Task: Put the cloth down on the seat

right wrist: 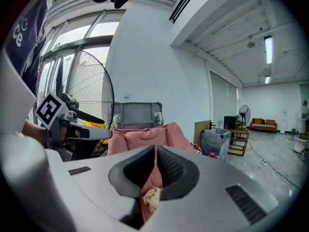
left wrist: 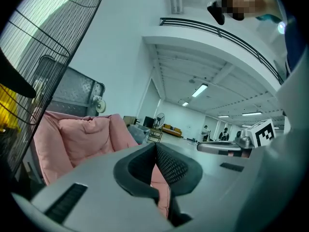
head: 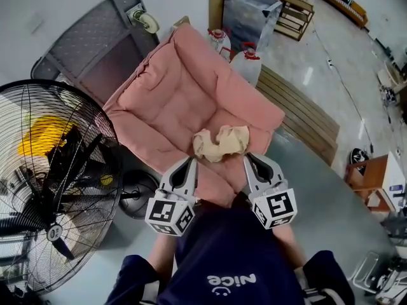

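Observation:
The crumpled beige cloth (head: 220, 142) lies on the front part of the pink cushioned seat (head: 168, 94), free of both grippers. My left gripper (head: 189, 161) sits just short of the cloth's left side, jaws shut and empty. To the cloth's right, my right gripper (head: 249, 158) is likewise shut with nothing in it. In the left gripper view the shut jaws (left wrist: 155, 147) point at the pink seat (left wrist: 82, 139). In the right gripper view the jaws (right wrist: 156, 149) are closed, and a bit of the cloth (right wrist: 151, 197) shows below them against the seat (right wrist: 140, 138).
A large black floor fan (head: 51, 189) stands close on the left. A grey wheeled cart (head: 95, 43) leans behind the seat. Water bottles (head: 245, 62), a clear box (head: 251, 11) and a slatted wooden board (head: 305, 113) lie to the right.

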### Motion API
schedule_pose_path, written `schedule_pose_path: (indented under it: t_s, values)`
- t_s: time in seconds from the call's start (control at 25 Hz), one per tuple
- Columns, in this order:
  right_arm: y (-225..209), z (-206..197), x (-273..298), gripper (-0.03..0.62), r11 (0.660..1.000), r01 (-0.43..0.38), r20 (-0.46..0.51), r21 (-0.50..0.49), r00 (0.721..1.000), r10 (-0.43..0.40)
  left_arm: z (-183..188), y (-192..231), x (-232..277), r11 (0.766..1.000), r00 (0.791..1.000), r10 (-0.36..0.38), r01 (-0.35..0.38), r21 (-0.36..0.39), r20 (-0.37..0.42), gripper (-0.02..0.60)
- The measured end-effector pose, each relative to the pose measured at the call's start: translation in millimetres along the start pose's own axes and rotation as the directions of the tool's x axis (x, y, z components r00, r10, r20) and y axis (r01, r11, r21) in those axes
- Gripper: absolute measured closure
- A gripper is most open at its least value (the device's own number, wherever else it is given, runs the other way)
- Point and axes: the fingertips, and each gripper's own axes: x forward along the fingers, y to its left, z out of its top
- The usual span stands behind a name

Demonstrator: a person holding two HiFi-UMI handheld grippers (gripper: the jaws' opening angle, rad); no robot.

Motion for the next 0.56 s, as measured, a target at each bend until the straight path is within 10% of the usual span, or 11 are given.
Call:
schedule_pose_path:
  t_s: [0.56]
  values:
    - [-16.5,-3.5,4.2,0.539,1.000,0.007,-0.012,-0.010,1.000,-0.007,-1.9,-3.8,12.5,1.000,1.000,0.001,-0.001,0.025,-0.015,0.561]
